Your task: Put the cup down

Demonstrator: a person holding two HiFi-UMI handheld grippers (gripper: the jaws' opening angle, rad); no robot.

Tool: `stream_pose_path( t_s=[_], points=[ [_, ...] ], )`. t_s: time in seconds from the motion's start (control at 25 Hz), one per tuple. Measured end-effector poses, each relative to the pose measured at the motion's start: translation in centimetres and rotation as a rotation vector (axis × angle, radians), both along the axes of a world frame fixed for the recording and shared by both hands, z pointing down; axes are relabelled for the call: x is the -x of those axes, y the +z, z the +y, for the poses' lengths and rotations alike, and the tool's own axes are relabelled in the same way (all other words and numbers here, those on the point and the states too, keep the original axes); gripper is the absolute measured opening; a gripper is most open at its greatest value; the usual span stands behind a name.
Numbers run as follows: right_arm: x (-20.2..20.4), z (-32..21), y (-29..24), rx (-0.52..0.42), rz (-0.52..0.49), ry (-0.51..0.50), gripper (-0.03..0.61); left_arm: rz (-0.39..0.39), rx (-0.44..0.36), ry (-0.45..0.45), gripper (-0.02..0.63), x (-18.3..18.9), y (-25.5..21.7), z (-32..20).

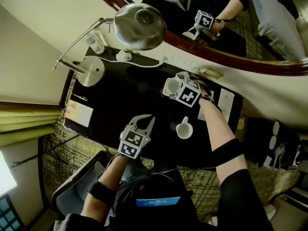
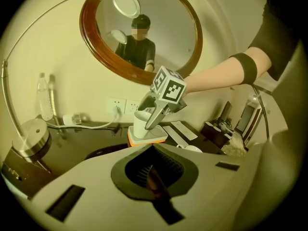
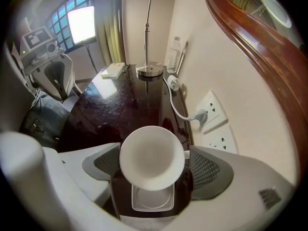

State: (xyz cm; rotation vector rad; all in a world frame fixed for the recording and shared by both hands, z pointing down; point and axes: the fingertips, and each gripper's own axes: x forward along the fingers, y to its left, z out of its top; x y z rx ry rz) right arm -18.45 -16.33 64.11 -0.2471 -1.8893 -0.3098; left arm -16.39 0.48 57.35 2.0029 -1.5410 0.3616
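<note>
Shows the right tongs clenched on the white cup, which sits between the two pads with its mouth open toward the camera. Sets the cup's long axis upright, in line with the steeply downward-pointing jaws.

Locates the square white saucer directly below the right tongs, on the dark tabletop, with the wall sockets just beyond. Suggests, as a judgement, a short straight descent for the coming move, with release only once the base sits flat.

Shows the left tongs shut on nothing, well apart from the cup and pointing toward it across the tabletop. Makes the right hand the nearer one, since it carries the cup. Places a second cup on the tabletop between the two tongs.

Gives, in the left gripper view, the side profile that the right gripper view lacks, with the cup base at or barely above the saucer's orange-edged rim; cannot tell whether touching. Gives, in the right gripper view only, the cup's centring over the saucer. Adds, in the head view, the overall layout.
</note>
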Motion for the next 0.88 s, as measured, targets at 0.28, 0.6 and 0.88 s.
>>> stream_pose_path(
  t_s=[0.28, 0.6, 0.88],
  points=[
    [-1.0, 0.7, 1.1, 0.003, 0.064, -0.037, 0.411, 0.013, 0.003, -0.014, 0.006, 0.1, 0.5, -0.3],
    [-1.0, 0.7, 1.0, -0.035, 0.051, -0.064, 0.405, 0.017, -0.006, -0.01, 0.006, -0.2, 0.3, -0.5],
    [-1.3, 1.3, 0.3, -0.048, 0.043, -0.059, 0.405, 0.007, -0.001, -0.023, 0.006, 0.4, 0.5, 0.0]
  ],
)
